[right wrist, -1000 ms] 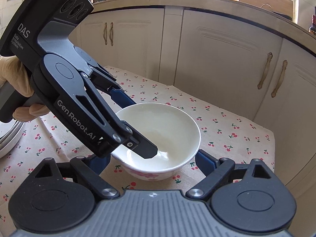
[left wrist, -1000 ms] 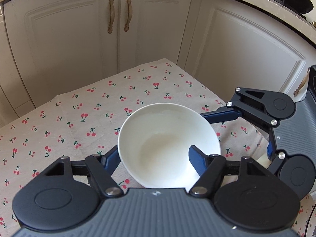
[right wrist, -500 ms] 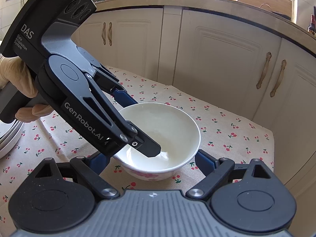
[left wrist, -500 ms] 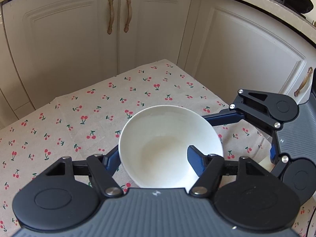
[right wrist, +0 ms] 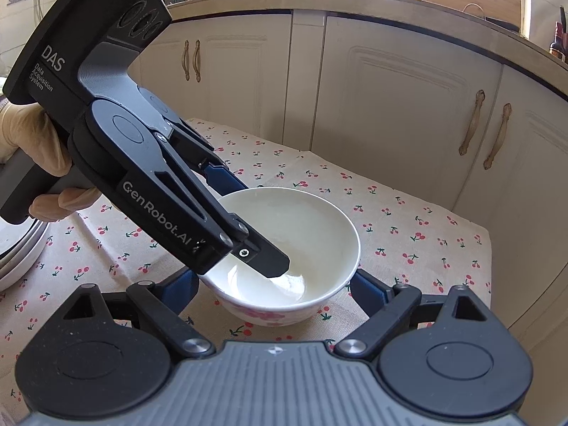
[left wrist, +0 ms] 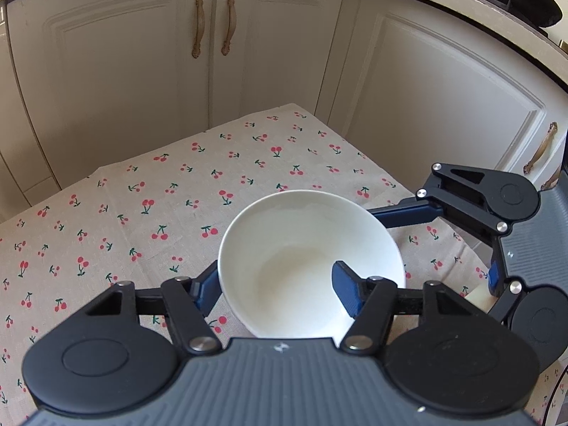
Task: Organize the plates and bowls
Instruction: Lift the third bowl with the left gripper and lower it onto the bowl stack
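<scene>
While the white ceramic bowl with pink flowers on its outside (right wrist: pixel 284 248) sits on the beige cherry-print tablecloth (left wrist: pixel 142 213), the left gripper (left wrist: pixel 275 285) has its blue-padded fingers straddling the bowl's wall, one outside the rim and one inside, though whether they pinch it I cannot tell. The right gripper (right wrist: pixel 273 289) holds its fingers wide apart on either side of the bowl, and a stack of white plates (right wrist: pixel 16 248) lies at the left edge of the cloth

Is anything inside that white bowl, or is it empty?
Empty. The bowl shows only its bare white inside in both views. The sole thing within is one finger of the left claw, which pinches its wall.
</scene>
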### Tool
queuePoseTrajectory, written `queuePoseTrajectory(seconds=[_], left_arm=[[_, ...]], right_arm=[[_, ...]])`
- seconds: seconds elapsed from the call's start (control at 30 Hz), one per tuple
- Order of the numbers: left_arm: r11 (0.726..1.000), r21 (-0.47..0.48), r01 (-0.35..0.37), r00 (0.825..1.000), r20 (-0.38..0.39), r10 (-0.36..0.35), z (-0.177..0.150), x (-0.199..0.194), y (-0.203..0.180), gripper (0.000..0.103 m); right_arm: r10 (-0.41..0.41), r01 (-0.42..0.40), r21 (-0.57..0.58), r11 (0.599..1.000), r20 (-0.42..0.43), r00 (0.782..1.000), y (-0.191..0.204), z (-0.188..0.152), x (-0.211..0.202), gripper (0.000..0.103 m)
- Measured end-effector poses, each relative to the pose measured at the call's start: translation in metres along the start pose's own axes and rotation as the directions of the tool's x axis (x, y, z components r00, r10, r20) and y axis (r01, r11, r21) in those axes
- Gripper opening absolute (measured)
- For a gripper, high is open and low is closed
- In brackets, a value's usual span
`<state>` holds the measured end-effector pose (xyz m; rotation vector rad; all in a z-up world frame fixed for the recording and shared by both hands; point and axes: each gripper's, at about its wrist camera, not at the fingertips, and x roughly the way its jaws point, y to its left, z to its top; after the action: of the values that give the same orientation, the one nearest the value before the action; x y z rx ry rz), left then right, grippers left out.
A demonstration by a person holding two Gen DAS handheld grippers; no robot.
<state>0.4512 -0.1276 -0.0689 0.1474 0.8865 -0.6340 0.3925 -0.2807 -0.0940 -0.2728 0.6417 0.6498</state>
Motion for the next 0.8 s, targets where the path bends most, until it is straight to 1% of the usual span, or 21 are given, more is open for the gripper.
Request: queuePoseTrajectory(seconds=[0.27,0.6,0.67,0.8], left_arm=[[1.0,0.02,0.008,1.0,0.012,-0.008,-0.007,-0.025,-0.02,0.064],[0.999,0.04,0.018,0.999,0.026,-0.019,-0.024,-0.071,-0.052,0.065],[0.999,0.045,0.021,0.999,0.033,-0.023,-0.029,-0.081,-0.059,0.065],[0.998,0.052,0.017,0.999,0.045,-0.02,-0.039,-0.101,-0.073,0.065]], right_arm=[[-0.007,0.007,-0.003,1.0,-0.009,1.0,0.013,0.002,-0.024,0.095],[-0.015,0.015,0.003,1.0,-0.013,1.0,0.046,0.003,-0.074,0.095],[-0.023,0.023,-0.004,1.0,-0.017,1.0,0.058,0.002,-0.089,0.095],[-0.028,0.028,-0.001,1.0,-0.014,1.0,0.069,0.001,-0.104,0.095]])
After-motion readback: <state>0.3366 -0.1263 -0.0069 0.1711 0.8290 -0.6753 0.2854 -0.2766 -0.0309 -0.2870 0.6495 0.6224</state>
